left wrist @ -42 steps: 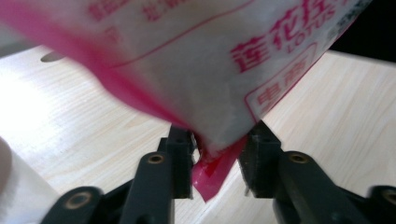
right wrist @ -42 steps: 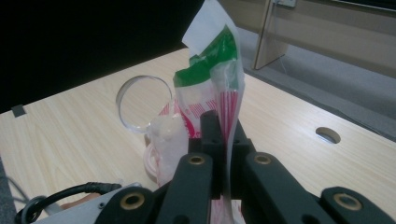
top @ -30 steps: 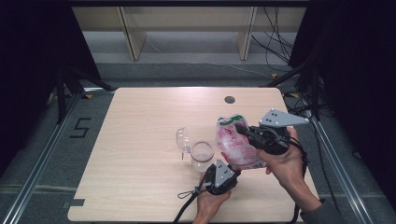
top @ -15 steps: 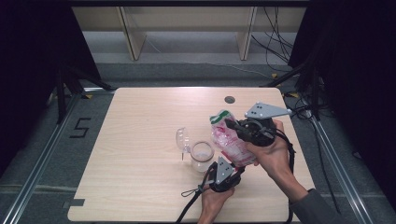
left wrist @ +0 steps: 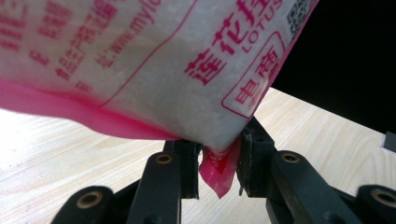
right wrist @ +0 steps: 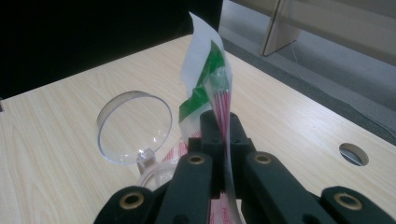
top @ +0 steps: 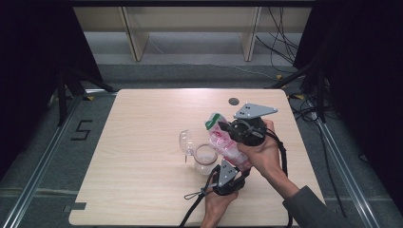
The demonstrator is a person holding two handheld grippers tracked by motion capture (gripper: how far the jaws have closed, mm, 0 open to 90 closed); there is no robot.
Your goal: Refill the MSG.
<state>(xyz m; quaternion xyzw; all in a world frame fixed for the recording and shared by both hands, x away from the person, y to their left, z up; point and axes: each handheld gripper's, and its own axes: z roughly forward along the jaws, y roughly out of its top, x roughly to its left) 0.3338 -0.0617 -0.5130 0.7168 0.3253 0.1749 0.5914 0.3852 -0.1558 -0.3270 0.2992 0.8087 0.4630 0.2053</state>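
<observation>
Left hand-held gripper [left wrist: 217, 161] pinches glossy pink plastic bag [left wrist: 154, 70] corner | right hand-held gripper [right wrist: 223, 128] clamps crinkled top

Legible markings: pink-printed bag, floor beside the table.
Bag [left wrist: 154, 70] bears "LOTUS", partial "www.myl", Chinese characters and a QR code; floor [top: 28, 137] marked "5" [top: 81, 129].

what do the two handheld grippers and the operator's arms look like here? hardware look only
Both grippers are black. The right gripper carries a grey three-cornered plate with small holes; the left gripper has a smaller grey plate and a black cable trailing toward the table edge. In the gripper views each pair of black jaws shows brass-coloured pivot rivets. The right forearm wears a grey sleeve.
</observation>
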